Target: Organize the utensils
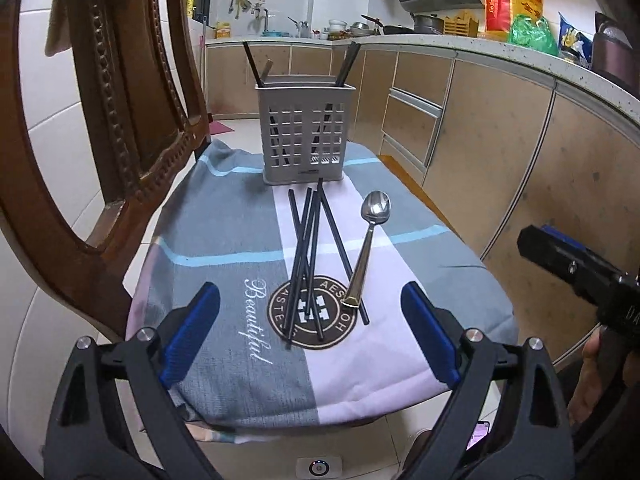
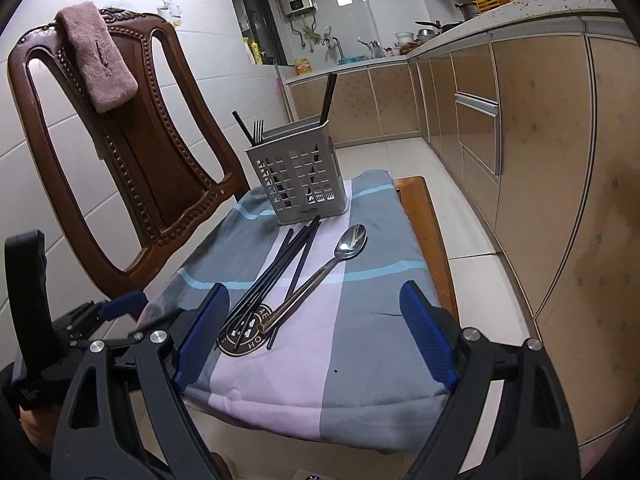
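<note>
Our loose black chopsticks (image 1: pixel 310 256) and steel spoon (image 1: pixel 370 236) flat before our upright grey slotted plastic caddy (image 1: pixel 306 136), half-filled.

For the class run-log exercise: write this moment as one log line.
left tool: open, empty | right tool: open, empty | chopsticks, spoon: loose on cloth | caddy: upright, part-filled

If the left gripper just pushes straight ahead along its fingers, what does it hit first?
Most likely the near ends of the black chopsticks lying on the cushion, between the open left gripper fingers' line. The spoon lies just to the right. Depth is hard to judge; it may touch the cushion first.
</note>
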Motion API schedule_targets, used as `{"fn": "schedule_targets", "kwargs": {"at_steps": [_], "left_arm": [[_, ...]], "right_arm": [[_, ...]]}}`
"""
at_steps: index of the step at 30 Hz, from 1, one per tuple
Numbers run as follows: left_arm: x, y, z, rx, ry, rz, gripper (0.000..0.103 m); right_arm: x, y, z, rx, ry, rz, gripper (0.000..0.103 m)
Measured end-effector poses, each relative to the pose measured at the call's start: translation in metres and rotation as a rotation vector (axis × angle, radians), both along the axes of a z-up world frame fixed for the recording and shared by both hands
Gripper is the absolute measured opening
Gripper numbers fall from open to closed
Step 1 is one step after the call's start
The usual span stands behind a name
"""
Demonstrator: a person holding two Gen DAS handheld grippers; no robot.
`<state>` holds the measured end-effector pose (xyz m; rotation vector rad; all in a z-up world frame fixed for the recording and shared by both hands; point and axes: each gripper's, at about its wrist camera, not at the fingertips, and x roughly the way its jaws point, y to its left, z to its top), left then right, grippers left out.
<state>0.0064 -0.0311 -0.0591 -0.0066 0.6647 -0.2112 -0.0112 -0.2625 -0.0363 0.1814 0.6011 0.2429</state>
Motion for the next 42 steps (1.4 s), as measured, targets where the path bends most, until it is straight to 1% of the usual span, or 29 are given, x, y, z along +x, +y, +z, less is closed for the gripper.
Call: {"fn": "schedule_targets", "kwargs": {"at_steps": [4, 20, 32, 36, 38, 41, 42], "left_arm": [[0.003, 0.003, -0.001, -0.005, 0.009, 0.014, 0.091], [0.006, 0.001, 0.001, -0.016, 0.015, 0.009, 0.091], [0.014, 0.007, -0.003, -0.014, 0.049, 0.029, 0.091], [0.019, 0.009, -0.003, -0.011, 0.062, 0.038, 0.091], [0.024, 0.009, -0.002, -0.015, 0.073, 0.036, 0.091], [0.048, 0.004, 0.009, -0.009, 0.080, 0.007, 0.091], [0.060, -0.001, 0.014, 0.011, 0.080, -0.013, 0.091]], "right_arm": [[-0.001, -0.002, 0.000, -0.002, 0.000, 0.000, 0.085], [0.002, -0.004, -0.005, 0.015, 0.015, -0.003, 0.085], [0.015, -0.002, -0.005, 0.035, 0.026, 0.034, 0.085], [0.030, -0.005, -0.003, 0.039, 0.038, 0.047, 0.085], [0.043, -0.010, -0.005, 0.052, 0.067, 0.055, 0.081], [0.068, -0.022, -0.009, 0.100, 0.124, 0.031, 0.077], [0.074, -0.027, -0.012, 0.126, 0.145, 0.020, 0.077]]}}
